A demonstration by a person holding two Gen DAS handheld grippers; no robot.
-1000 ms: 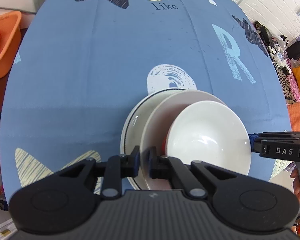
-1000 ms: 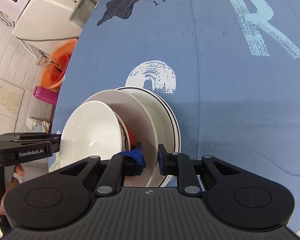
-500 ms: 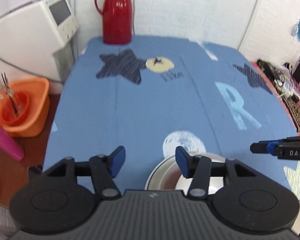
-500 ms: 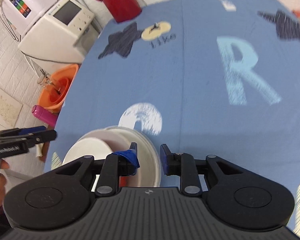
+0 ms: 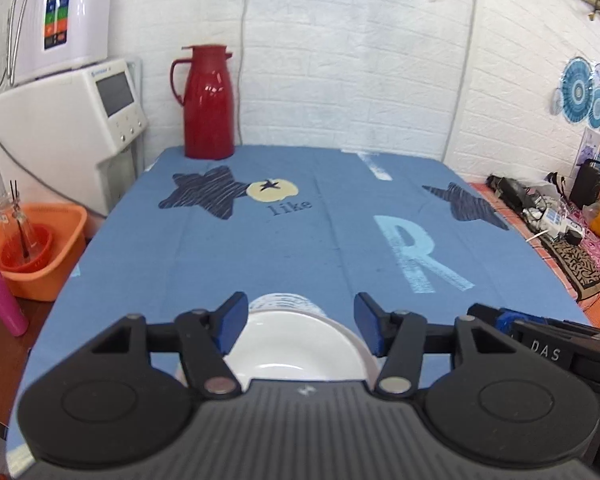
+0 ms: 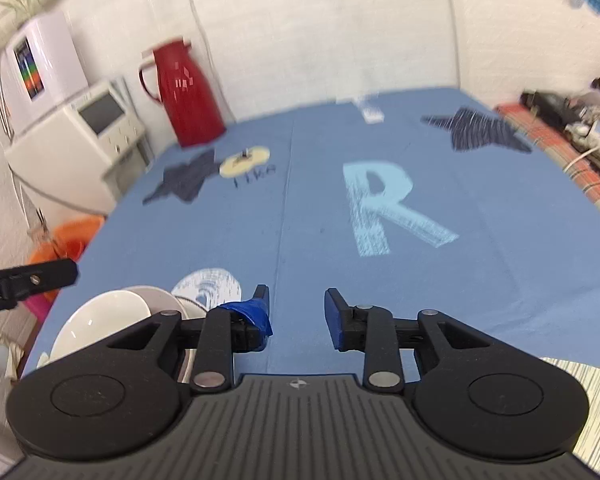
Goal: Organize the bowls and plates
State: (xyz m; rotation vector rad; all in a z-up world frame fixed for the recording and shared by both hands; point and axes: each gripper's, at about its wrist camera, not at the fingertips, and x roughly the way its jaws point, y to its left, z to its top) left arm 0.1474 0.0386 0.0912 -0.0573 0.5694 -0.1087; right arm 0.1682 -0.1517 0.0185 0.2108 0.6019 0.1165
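A white bowl (image 5: 292, 346) sits on a stack of white plates (image 5: 360, 344) on the blue tablecloth (image 5: 300, 240), at the near edge. My left gripper (image 5: 300, 326) hovers above and just behind the bowl, its jaws opening, blue pads apart with nothing between them. In the right wrist view the same bowl (image 6: 100, 322) and plates (image 6: 168, 300) lie at lower left. My right gripper (image 6: 298, 310) is to the right of the stack, off it, jaws opening and empty. Each gripper shows in the other's view: the right gripper (image 5: 484, 314), the left gripper (image 6: 70, 272).
A red thermos jug (image 5: 208, 104) stands at the table's far left corner. A white appliance (image 5: 68, 128), an orange basin (image 5: 36, 248) and a pink bottle (image 5: 0, 296) sit off the left edge. Cluttered bedding (image 5: 560, 224) runs along the right.
Both grippers were shut on the stack's near rim; they have let go, drawn back and tilted up, so the room shows. Their jaws now stand apart. The stack stays on the cloth.
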